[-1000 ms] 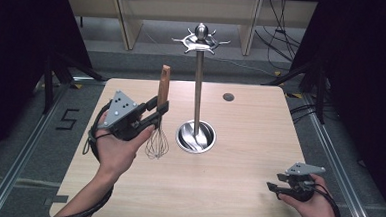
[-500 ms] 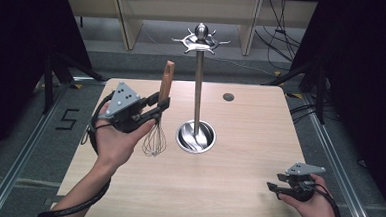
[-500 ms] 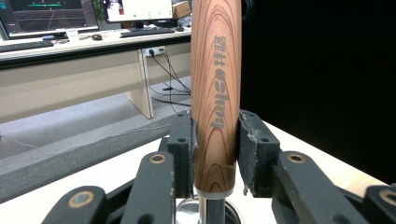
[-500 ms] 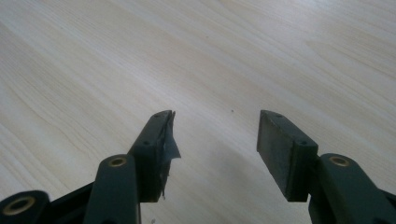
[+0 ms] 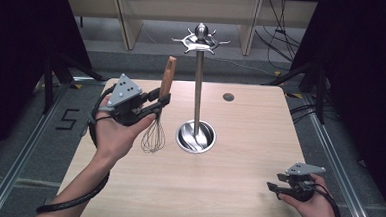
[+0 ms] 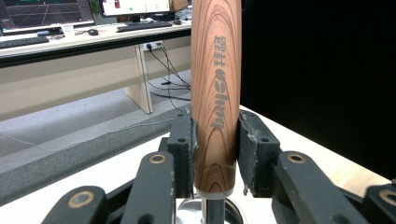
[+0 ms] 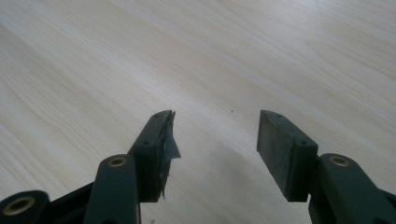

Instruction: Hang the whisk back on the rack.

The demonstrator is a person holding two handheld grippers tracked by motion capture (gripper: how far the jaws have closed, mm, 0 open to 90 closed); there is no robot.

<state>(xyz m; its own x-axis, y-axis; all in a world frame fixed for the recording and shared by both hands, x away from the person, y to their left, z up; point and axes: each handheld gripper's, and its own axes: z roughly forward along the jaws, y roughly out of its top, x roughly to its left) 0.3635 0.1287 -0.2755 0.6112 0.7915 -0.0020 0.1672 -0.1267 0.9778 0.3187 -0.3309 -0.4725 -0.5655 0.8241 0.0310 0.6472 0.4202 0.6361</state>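
Note:
My left gripper [image 5: 162, 100] is shut on the wooden handle of a whisk [image 5: 166, 79], held upright above the table's left half. Its wire head [image 5: 153, 136] hangs below the jaws, just over the tabletop. In the left gripper view the handle [image 6: 216, 88] stands clamped between the two pads, with printed lettering on it. To the right of the whisk stands a metal utensil stand [image 5: 198, 84] with a hooked crown [image 5: 200, 39] and a round dish base [image 5: 196, 136]. My right gripper [image 5: 273, 184] rests low at the table's front right, open over bare wood [image 7: 215, 140].
A small dark round hole [image 5: 228, 97] sits near the table's far edge. Shelf legs and cables lie on the floor beyond the table. Dark curtains flank both sides. The wooden tabletop [image 5: 237, 181] spreads between the two grippers.
The left gripper has lifted the whisk a little higher and nearer the stand's pole. The right gripper has stayed put.

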